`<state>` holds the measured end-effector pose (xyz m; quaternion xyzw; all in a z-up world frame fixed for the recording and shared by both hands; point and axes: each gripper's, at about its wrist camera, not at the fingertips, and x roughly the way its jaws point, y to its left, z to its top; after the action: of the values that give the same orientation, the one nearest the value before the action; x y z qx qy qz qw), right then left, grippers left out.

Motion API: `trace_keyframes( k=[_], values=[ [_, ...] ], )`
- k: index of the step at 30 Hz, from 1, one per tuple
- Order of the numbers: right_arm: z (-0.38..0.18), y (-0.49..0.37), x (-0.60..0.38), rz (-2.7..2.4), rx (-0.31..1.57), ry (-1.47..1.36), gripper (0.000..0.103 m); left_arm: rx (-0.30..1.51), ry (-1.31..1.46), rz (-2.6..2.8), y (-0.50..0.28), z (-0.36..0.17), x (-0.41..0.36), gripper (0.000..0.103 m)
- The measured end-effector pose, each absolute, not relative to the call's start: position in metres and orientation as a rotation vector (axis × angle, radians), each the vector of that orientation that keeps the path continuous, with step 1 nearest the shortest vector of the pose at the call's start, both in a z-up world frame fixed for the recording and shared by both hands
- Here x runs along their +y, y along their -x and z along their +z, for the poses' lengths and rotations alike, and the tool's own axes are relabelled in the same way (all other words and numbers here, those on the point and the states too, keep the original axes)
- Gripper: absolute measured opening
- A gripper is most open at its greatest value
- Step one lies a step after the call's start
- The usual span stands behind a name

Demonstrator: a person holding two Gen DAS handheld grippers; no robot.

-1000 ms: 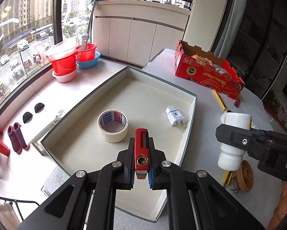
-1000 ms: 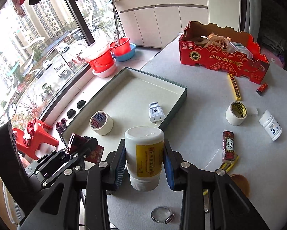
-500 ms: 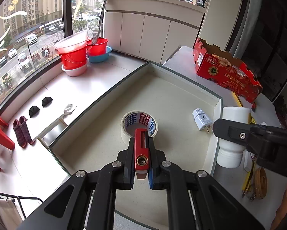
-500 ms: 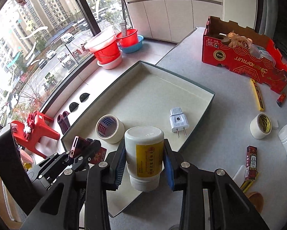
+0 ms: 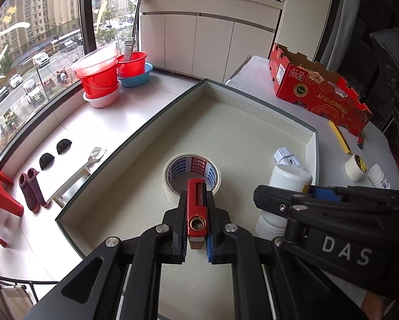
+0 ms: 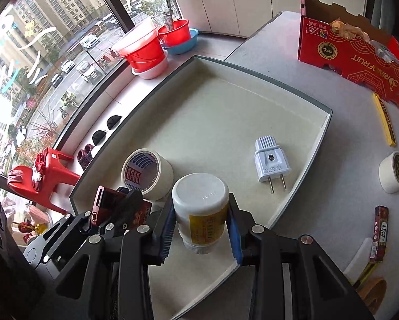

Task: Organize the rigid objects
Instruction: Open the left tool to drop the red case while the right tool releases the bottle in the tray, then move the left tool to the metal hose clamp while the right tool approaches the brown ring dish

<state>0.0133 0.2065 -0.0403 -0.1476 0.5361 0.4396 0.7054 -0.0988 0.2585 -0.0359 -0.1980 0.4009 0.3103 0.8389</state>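
Gripping a slim red lighter (image 5: pixel 196 208) between pressed-together pads, the left gripper (image 5: pixel 196 229) hangs above the near part of the shallow cream tray (image 5: pixel 312 144), with the roll of masking tape (image 5: pixel 191 176) directly beyond its tips. The right gripper (image 6: pixel 199 229) is clamped on a white bottle (image 6: pixel 200 208) with a yellow label, held over the tray's near right portion. Only the right wrist view shows the white plug (image 6: pixel 271 162) in full, lying flat on the tray floor, prongs toward the camera, well apart from the tape; in the left wrist view the bottle partly hides it. The right view alone also shows a small red box (image 6: pixel 379 234) on the table outside the tray's right wall. Both views show a second tape roll (image 6: pixel 394 172) and a yellow strip (image 6: pixel 384 118) on that table, and the red carton (image 5: pixel 319 90) beyond. The tray's far half lies bare.
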Motion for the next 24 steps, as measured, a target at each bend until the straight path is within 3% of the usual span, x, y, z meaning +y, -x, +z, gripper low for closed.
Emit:
trace_keyframes(
  k=[1,3,4,5,6,7,8,10,24],
  values=[
    [-0.041,-0.014,0.206,0.975,1.192,0.331,0.037,0.846,0.416,0.657,0.099,-0.036,0.258,0.011],
    [-0.042,-0.013,0.206,0.977,1.186,0.338,0.037,0.845,0.415,0.643,0.099,-0.036,0.257,0.021],
    [-0.041,-0.013,0.206,0.978,1.188,0.343,0.038,0.848,0.41,0.651,0.098,-0.036,0.256,0.041],
    [-0.04,-0.015,0.205,0.958,1.179,0.349,0.05,0.846,0.403,0.665,0.098,-0.035,0.256,0.071],
    [-0.038,-0.016,0.203,0.939,1.166,0.35,0.063,0.841,0.395,0.689,0.1,-0.034,0.255,0.081],
    [-0.034,-0.018,0.199,0.923,1.144,0.341,0.085,0.823,0.391,0.708,0.103,-0.032,0.255,0.087],
    [-0.03,-0.02,0.195,0.918,1.124,0.334,0.091,0.813,0.4,0.707,0.105,-0.031,0.256,0.091],
    [-0.024,-0.022,0.189,0.925,1.119,0.318,0.091,0.815,0.443,0.692,0.107,-0.03,0.26,0.103],
    [-0.004,-0.027,0.087,0.818,1.086,0.192,0.091,0.802,0.406,0.553,0.105,-0.005,0.206,0.103]
  ],
)
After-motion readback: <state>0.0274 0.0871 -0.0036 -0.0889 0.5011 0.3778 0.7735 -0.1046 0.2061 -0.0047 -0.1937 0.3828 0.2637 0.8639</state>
